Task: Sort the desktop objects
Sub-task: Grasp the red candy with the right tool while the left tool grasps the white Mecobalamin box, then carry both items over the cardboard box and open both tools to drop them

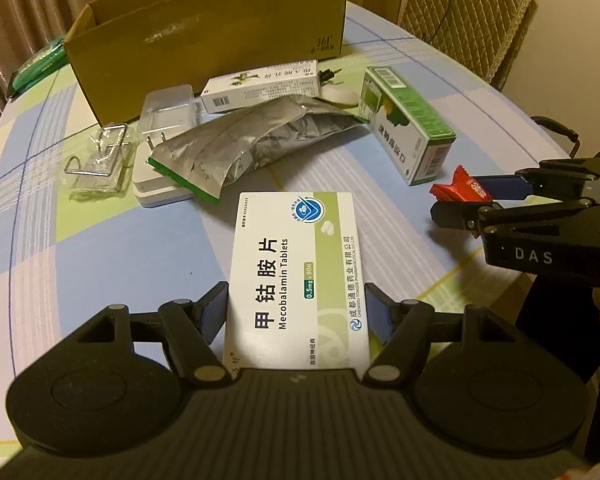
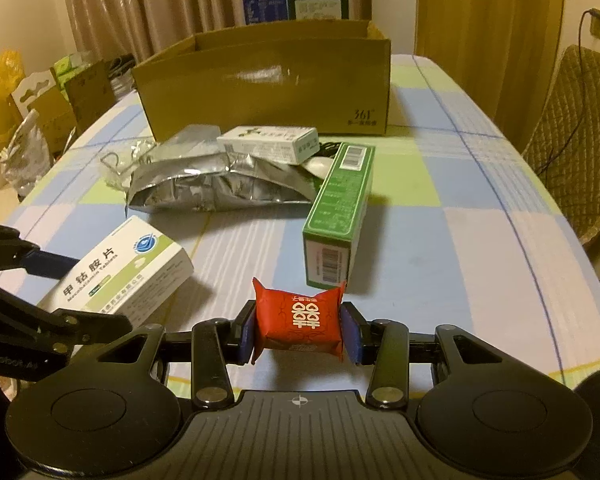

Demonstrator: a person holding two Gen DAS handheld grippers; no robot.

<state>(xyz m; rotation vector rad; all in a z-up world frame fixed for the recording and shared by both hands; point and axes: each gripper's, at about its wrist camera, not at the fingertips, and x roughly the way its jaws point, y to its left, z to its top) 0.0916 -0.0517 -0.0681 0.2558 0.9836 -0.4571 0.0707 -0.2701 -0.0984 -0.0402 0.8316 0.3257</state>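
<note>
Desktop objects: tablet box point(image 1: 296, 276) clamped in left gripper point(image 1: 296, 312), red candy point(image 2: 300, 320) in right gripper point(image 2: 300, 330); five-odd items mid-frame unsorted before cardboard box point(image 2: 268, 84).

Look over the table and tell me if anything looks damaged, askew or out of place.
The silver foil bag in the middle of the table is crumpled, and a white medicine box rests tilted on top of it. In the left wrist view the bag also drapes over a white plug adapter. I see nothing spilled.
</note>
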